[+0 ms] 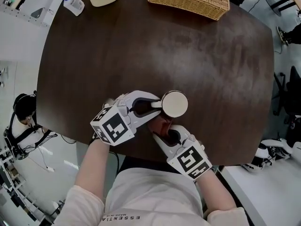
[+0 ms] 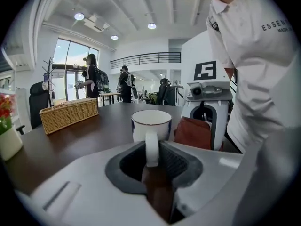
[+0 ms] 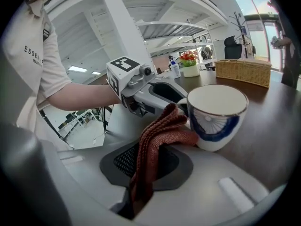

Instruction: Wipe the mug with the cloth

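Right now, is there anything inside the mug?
From the head view the mug looks empty, plain white inside. The cloth touches only its outer wall; its bottom is hidden in both gripper views.

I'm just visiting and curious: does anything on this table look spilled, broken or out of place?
Nothing stands out. The mug stands upright on the table, its handle clamped in the left hand-held gripper; the right hand-held gripper holds the cloth against its side. No spill or damage shows.

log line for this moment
left gripper: shut on mug handle | right gripper: shut on cloth | cloth: touching mug side | mug: upright on table
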Demonstrator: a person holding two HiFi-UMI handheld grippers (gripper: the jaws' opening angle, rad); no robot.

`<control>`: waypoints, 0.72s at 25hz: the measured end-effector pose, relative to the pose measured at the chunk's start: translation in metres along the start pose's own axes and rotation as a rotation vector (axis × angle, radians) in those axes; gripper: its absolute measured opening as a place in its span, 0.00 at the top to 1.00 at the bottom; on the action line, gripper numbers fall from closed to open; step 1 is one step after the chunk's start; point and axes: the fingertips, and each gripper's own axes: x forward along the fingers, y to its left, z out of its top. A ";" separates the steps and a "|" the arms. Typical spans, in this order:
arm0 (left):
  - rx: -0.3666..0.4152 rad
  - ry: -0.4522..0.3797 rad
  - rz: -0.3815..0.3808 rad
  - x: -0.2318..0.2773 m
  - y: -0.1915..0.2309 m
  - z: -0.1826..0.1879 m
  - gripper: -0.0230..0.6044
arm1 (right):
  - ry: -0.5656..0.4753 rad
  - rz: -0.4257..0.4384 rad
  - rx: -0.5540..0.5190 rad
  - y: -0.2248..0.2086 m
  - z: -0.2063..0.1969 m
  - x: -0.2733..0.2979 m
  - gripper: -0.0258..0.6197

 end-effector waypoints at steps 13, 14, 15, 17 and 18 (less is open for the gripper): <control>0.035 0.028 -0.081 -0.004 -0.002 -0.004 0.84 | 0.000 -0.044 0.186 -0.031 -0.007 -0.002 0.84; 0.040 0.028 -0.087 -0.005 -0.003 -0.004 0.84 | 0.009 -0.062 0.191 -0.035 -0.011 -0.005 0.84; 0.051 0.027 -0.091 -0.005 -0.003 -0.004 0.84 | 0.014 -0.073 0.195 -0.039 -0.013 -0.008 0.84; 0.084 0.026 -0.095 -0.007 -0.005 -0.002 0.84 | 0.022 -0.082 0.196 -0.043 -0.017 -0.011 0.84; 0.099 0.024 -0.097 -0.007 -0.005 -0.001 0.84 | 0.027 -0.087 0.187 -0.045 -0.019 -0.013 0.84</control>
